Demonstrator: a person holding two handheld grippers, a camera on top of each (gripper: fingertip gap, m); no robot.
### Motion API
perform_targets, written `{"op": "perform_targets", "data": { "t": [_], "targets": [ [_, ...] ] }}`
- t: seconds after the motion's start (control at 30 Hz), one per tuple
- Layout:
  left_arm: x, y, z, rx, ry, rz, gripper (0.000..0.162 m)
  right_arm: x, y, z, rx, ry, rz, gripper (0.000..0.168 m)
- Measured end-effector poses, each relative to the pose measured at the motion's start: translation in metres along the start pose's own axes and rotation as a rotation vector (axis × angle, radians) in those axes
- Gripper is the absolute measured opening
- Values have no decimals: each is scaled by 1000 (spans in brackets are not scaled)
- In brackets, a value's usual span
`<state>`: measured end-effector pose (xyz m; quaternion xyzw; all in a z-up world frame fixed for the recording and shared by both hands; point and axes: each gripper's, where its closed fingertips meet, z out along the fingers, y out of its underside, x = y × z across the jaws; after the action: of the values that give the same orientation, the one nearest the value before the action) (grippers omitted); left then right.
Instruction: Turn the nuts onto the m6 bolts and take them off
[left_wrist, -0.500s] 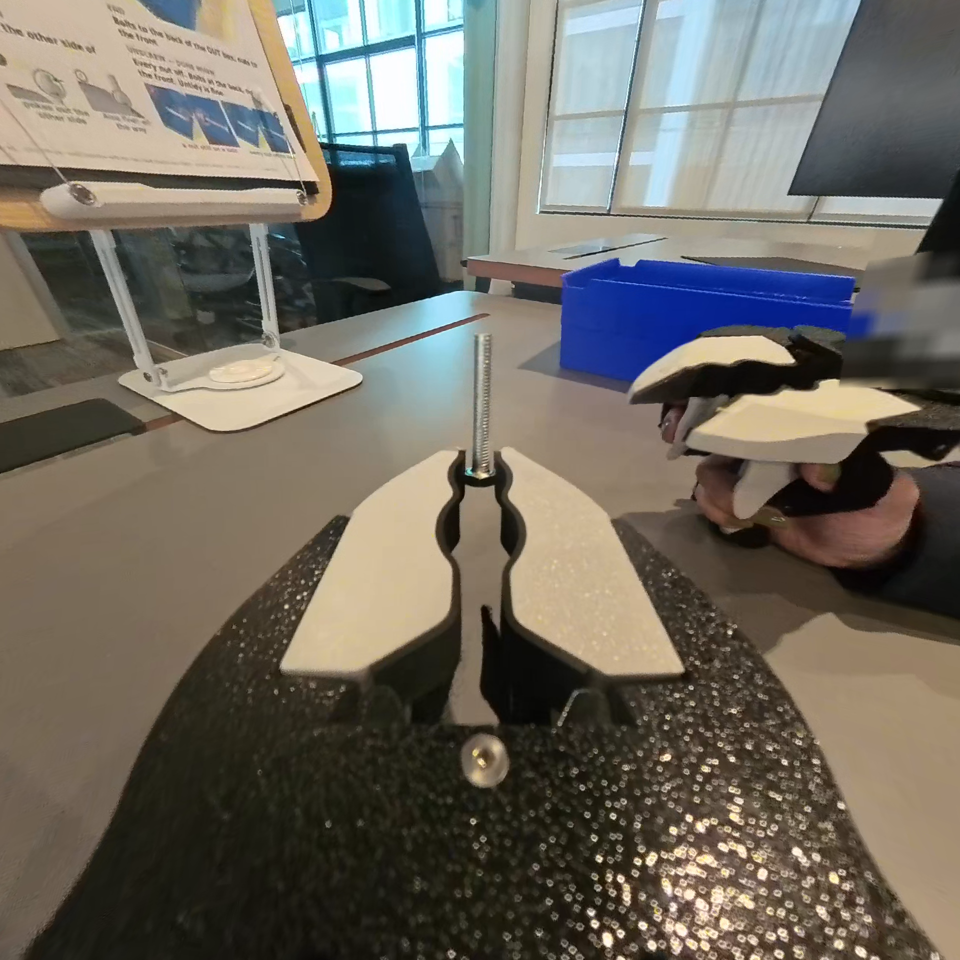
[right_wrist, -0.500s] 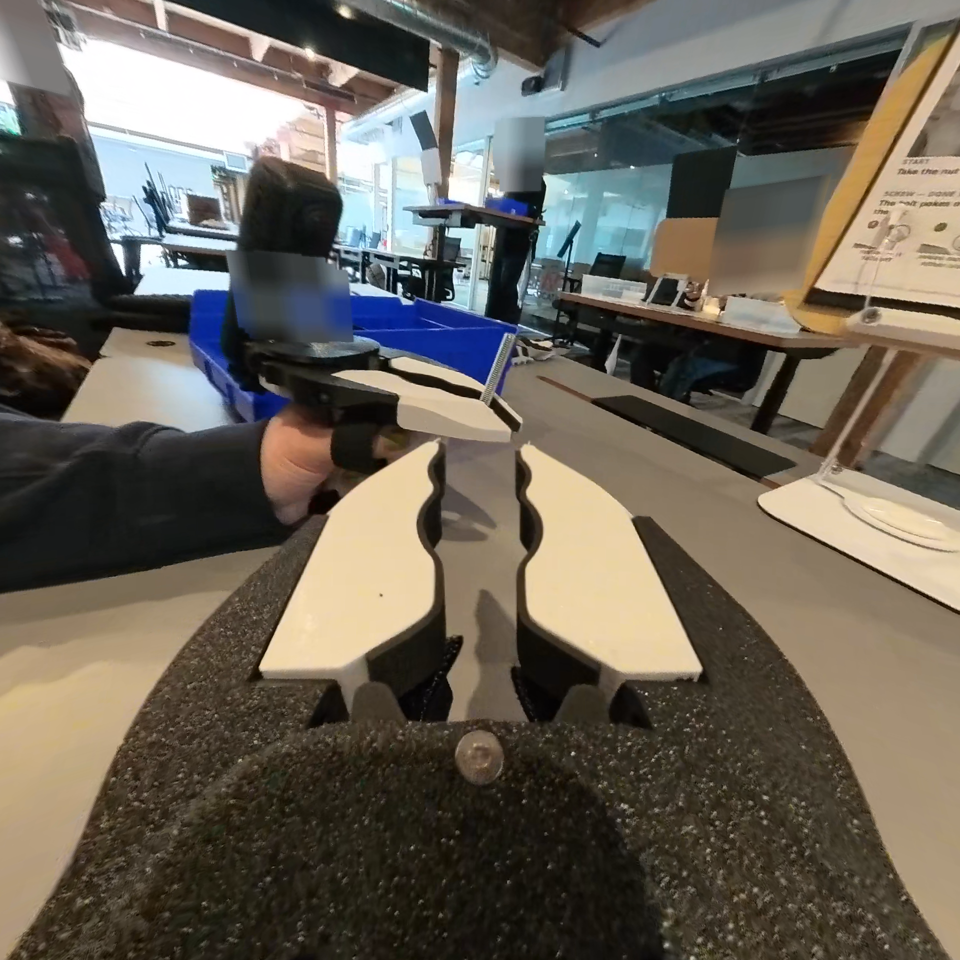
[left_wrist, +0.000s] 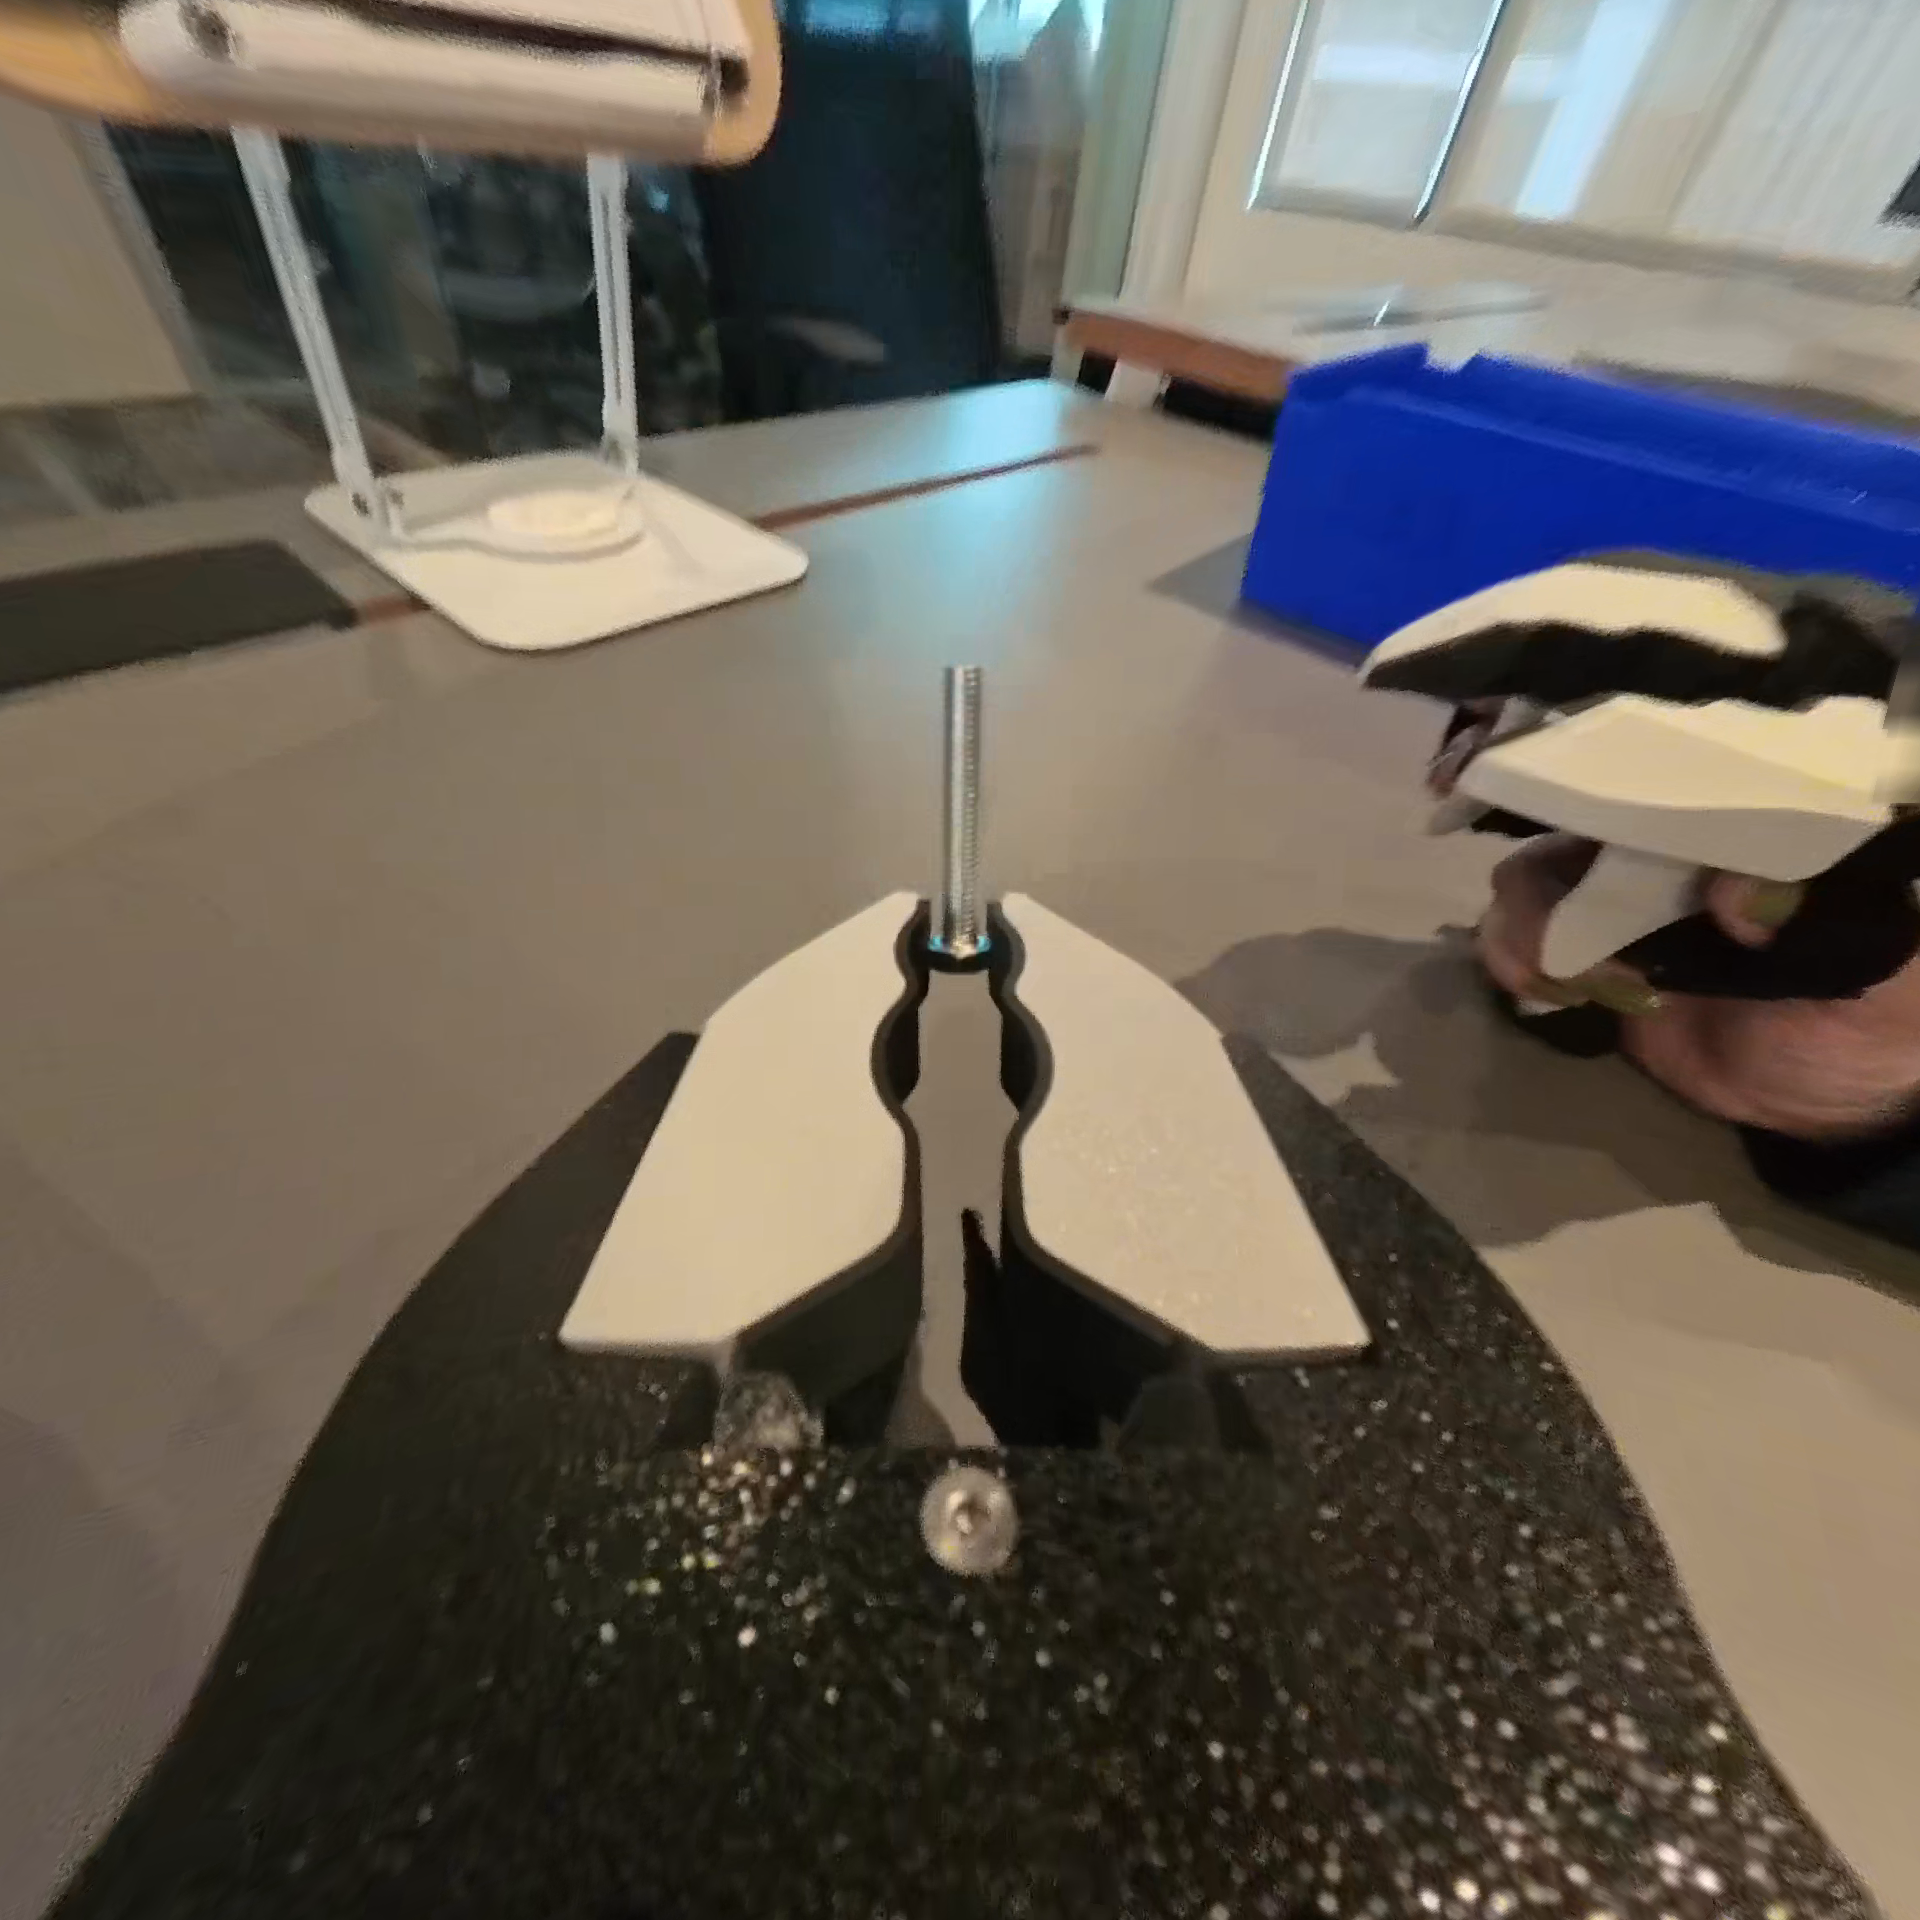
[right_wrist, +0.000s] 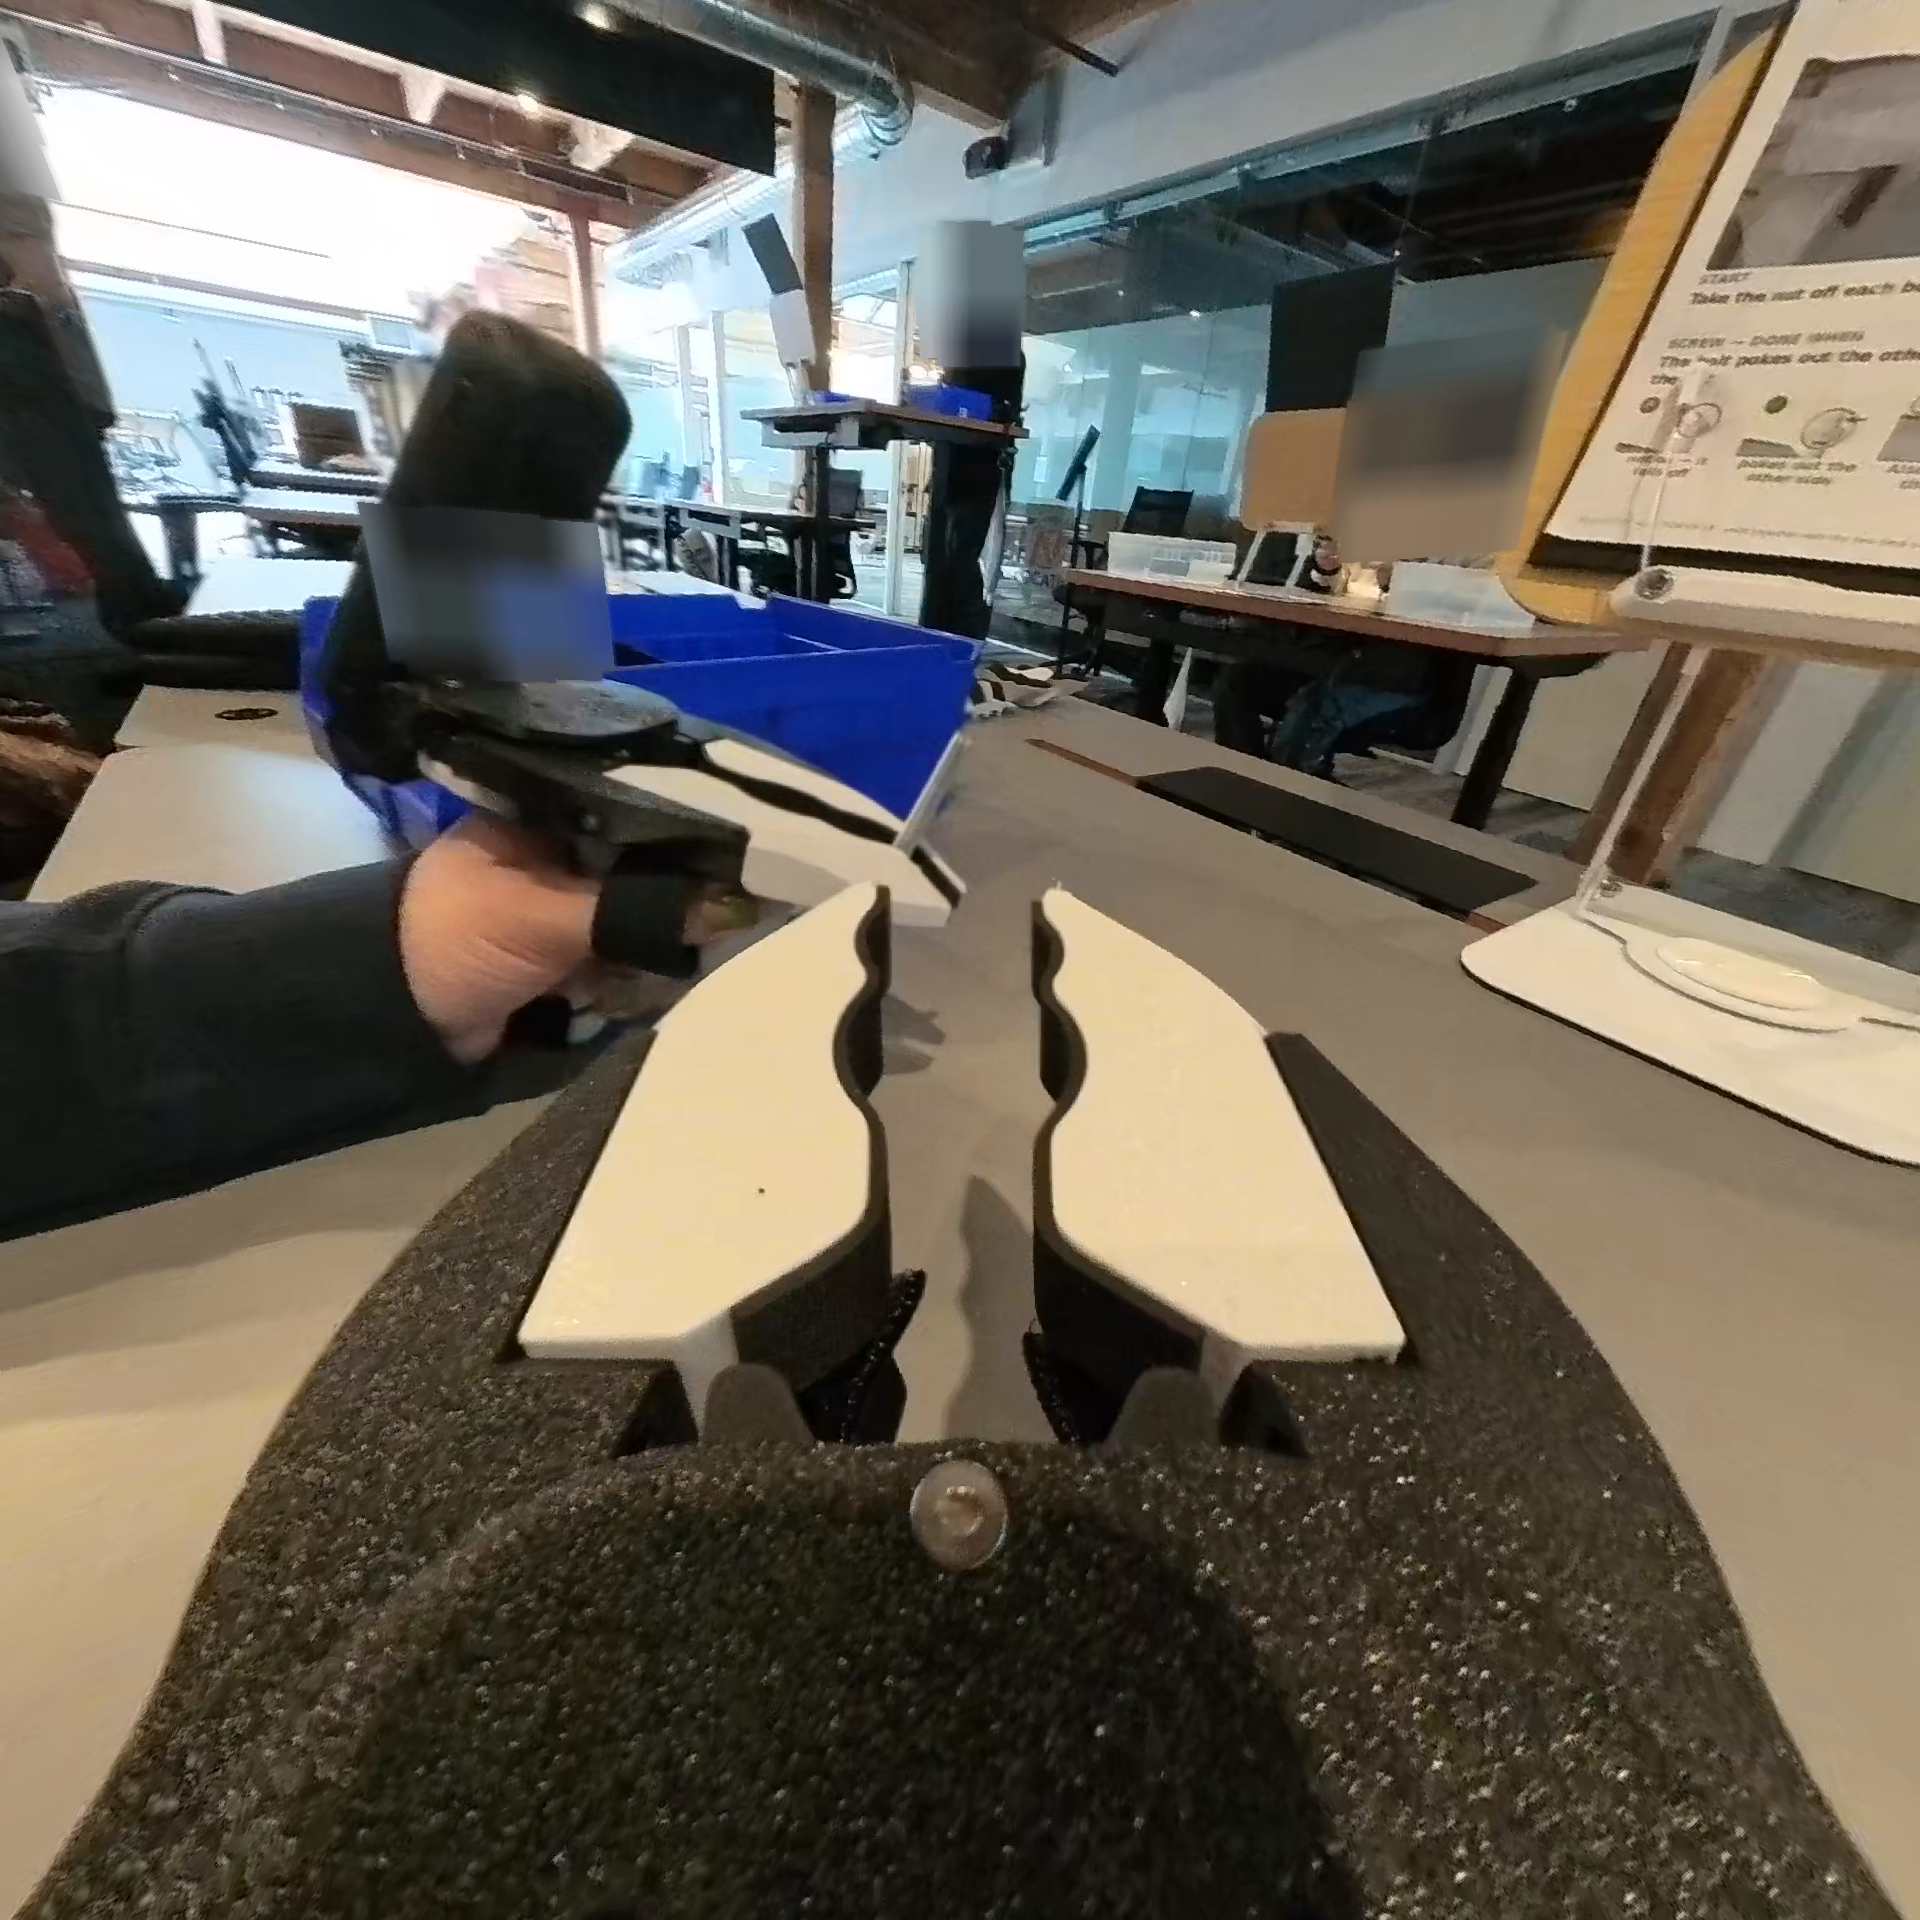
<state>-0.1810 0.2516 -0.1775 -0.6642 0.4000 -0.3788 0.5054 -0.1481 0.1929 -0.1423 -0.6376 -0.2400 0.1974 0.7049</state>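
Note:
My left gripper (left_wrist: 958, 935) is shut on the lower end of a long silver threaded bolt (left_wrist: 961, 790). The bolt stands up from the fingertips, with a hex part (left_wrist: 958, 943) pinched between them; I cannot tell whether that part is the head or a nut. My right gripper (right_wrist: 961, 904) is open and empty over the grey table (right_wrist: 1558, 1299). In the right wrist view the left gripper (right_wrist: 914, 862) is just beyond and left of my right fingertips, with the bolt (right_wrist: 940, 790) leaning right. In the left wrist view the right gripper (left_wrist: 1455, 727) is off to the right, apart from the bolt.
A blue bin (left_wrist: 1558, 488) stands at the back of the table and also shows in the right wrist view (right_wrist: 831, 675). A paper stand with a white base (left_wrist: 561, 551) stands across the table, at the right in the right wrist view (right_wrist: 1714, 997). Left tips to right tips: about 8 cm.
The left gripper has tipped downward with the bolt still held, and it now sits closer to the right fingertips. The right gripper stays open.

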Motion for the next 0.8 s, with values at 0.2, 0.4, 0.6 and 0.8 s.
{"op": "perform_targets", "data": {
  "t": [0.2,0.4,0.6,0.8],
  "targets": [
    [-5,19,9,-160,-60,35,10,11,1,-2,-9,49,23,23],
    [-3,26,13,-205,-42,10,10,12,1,-3,-1,48,40,21],
    [-2,26,15,-205,-48,48,10,9,3,0,-19,37,27,20],
    [-1,19,13,-154,-77,105,10,10,4,0,-21,34,38,19]
  ]
}}
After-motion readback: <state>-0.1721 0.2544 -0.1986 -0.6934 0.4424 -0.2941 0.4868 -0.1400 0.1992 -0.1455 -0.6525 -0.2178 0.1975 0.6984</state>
